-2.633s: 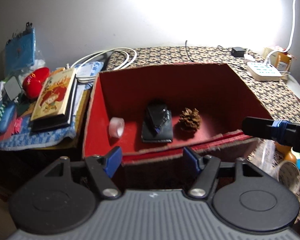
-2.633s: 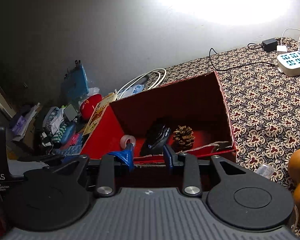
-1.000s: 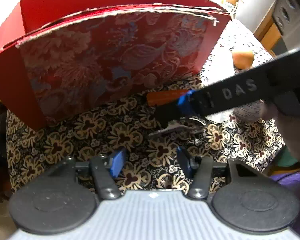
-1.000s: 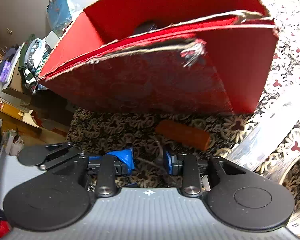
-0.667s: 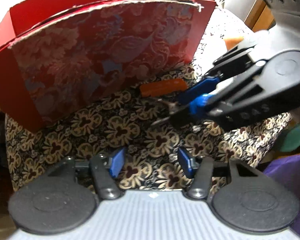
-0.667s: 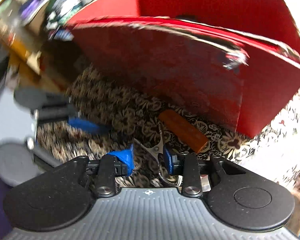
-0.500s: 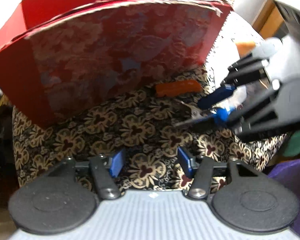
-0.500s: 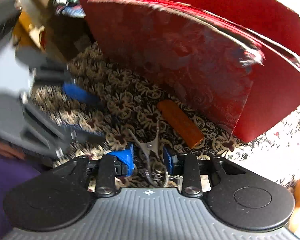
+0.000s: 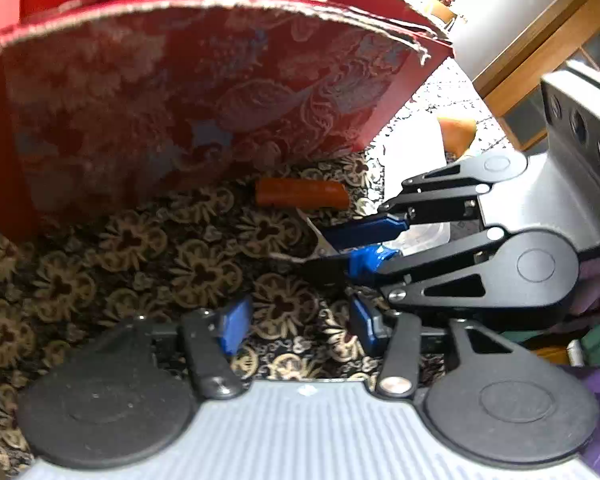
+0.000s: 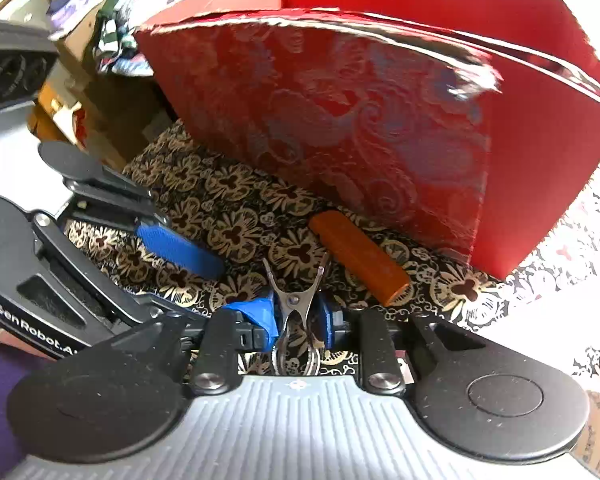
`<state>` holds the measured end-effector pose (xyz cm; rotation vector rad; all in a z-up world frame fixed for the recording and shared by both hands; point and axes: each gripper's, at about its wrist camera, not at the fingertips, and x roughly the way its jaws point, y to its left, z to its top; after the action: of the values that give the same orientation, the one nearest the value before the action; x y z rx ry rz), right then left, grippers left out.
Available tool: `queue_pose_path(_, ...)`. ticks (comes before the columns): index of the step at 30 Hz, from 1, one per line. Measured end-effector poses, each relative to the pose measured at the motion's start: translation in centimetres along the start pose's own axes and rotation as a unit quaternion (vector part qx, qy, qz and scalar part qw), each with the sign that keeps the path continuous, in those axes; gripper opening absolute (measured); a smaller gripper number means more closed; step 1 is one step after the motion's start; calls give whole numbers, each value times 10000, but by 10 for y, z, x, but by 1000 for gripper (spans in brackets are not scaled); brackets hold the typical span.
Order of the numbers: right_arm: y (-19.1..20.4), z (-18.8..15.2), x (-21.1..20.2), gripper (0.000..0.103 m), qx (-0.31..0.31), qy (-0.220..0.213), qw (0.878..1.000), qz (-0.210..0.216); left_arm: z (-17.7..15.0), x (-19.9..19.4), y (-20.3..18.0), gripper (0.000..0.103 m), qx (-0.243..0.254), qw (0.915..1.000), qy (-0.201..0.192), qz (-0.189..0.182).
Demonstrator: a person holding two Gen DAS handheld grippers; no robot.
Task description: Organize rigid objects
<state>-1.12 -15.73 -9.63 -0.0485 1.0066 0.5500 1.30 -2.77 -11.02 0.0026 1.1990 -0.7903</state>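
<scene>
Between the closed blue pads of the right gripper [image 10: 296, 316], a metal clip [image 10: 296, 300] sits pinched, ready for lifting into the red box [image 10: 340, 120] ahead; the left gripper [image 9: 296, 324] hovers half-open, holding nothing, an orange lighter [image 10: 358, 258] just beyond.

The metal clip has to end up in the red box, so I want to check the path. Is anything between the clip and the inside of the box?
The right gripper is shut on the metal clip. The red box has its tall patterned front wall facing the clip, and the orange lighter lies at the wall's foot; the clip would have to go over both.
</scene>
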Motion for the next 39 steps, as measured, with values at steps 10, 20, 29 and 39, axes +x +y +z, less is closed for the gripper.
queue_pose_path(10,-21,1,-10,0,1353,-538,9873,635,-1,-5,-3,53,253,9996,-27,107)
queue_pose_path(20,-31,-1,-12,0,1983,-494,9756,799,7,7,-10,43,233,9991,-148,327)
queue_pose_path(29,-32,1,-3,4,2493,-418,9632,917,8,8,-12,22,165,9984,-206,502)
queue_pose_path(39,-31,-2,-9,8,2728,-262,9573,921,2,-2,10,13,-384,9970,-349,578)
